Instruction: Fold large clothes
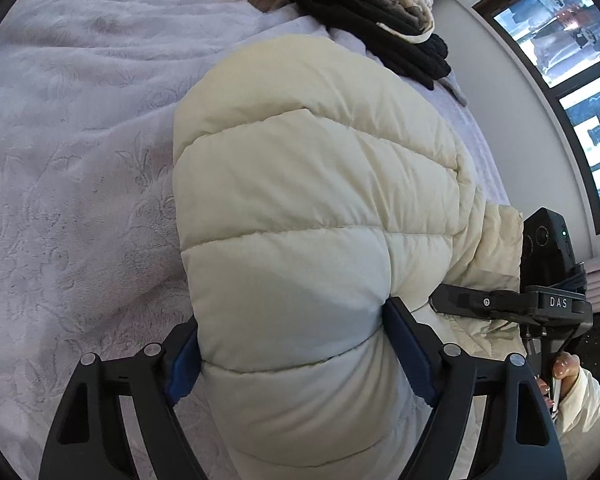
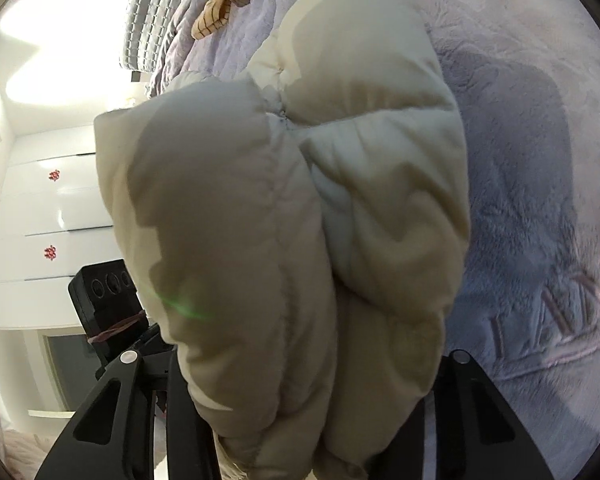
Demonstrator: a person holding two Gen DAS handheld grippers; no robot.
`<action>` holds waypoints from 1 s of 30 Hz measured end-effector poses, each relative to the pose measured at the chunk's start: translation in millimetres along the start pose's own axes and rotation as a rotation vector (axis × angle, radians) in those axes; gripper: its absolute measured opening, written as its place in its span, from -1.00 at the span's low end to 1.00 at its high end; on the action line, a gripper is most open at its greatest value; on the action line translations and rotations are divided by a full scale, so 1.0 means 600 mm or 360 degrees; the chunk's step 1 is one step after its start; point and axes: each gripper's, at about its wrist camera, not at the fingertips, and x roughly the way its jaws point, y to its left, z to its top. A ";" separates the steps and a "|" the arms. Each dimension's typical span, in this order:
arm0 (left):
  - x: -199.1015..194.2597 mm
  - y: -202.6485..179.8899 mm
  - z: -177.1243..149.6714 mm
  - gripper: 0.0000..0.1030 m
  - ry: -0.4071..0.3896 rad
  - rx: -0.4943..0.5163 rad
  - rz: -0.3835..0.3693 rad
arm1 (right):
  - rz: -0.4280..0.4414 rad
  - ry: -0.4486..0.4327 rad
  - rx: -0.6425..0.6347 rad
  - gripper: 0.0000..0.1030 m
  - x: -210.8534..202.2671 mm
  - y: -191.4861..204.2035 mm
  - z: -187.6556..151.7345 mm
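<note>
A cream quilted puffer jacket [image 1: 300,200] is being held over a lilac plush bedspread [image 1: 80,160]. In the left wrist view, a thick fold of the jacket is being squeezed between the blue pads [image 1: 180,372] of the left gripper [image 1: 296,344], whose jaws are being kept wide by the padding. In the right wrist view, a bunched part of the jacket [image 2: 300,220] is being clamped by the right gripper [image 2: 308,420]; its fingertips are being hidden by the fabric. A pile of striped and black clothes [image 1: 360,8] is lying further off on the bedspread, just beyond the jacket. Glossy white cabinet fronts [image 2: 60,208] are being shown at the left of the right wrist view.
</note>
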 end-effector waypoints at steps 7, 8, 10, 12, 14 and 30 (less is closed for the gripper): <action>-0.059 0.029 0.000 0.61 -0.0042 -0.0053 -0.0011 | 0.0008 0.0016 -0.0051 -0.10 0.003 0.052 -0.007; -0.069 0.035 0.002 0.61 -0.0054 -0.0062 -0.0006 | 0.0009 0.0019 -0.0062 -0.10 0.008 0.061 -0.007; -0.097 0.056 0.004 0.61 -0.0087 -0.0076 0.0010 | 0.0014 0.0031 -0.0098 -0.10 0.022 0.083 -0.001; -0.127 0.082 0.011 0.61 -0.0127 -0.0091 0.0036 | 0.0025 0.0045 -0.0134 -0.10 0.044 0.110 0.004; -0.156 0.115 0.020 0.61 -0.0164 -0.0111 0.0064 | 0.0038 0.0064 -0.0169 -0.10 0.065 0.124 0.014; -0.189 0.408 0.109 0.61 -0.0330 -0.0303 0.0308 | 0.0036 0.0174 -0.0347 -0.09 0.350 0.223 0.149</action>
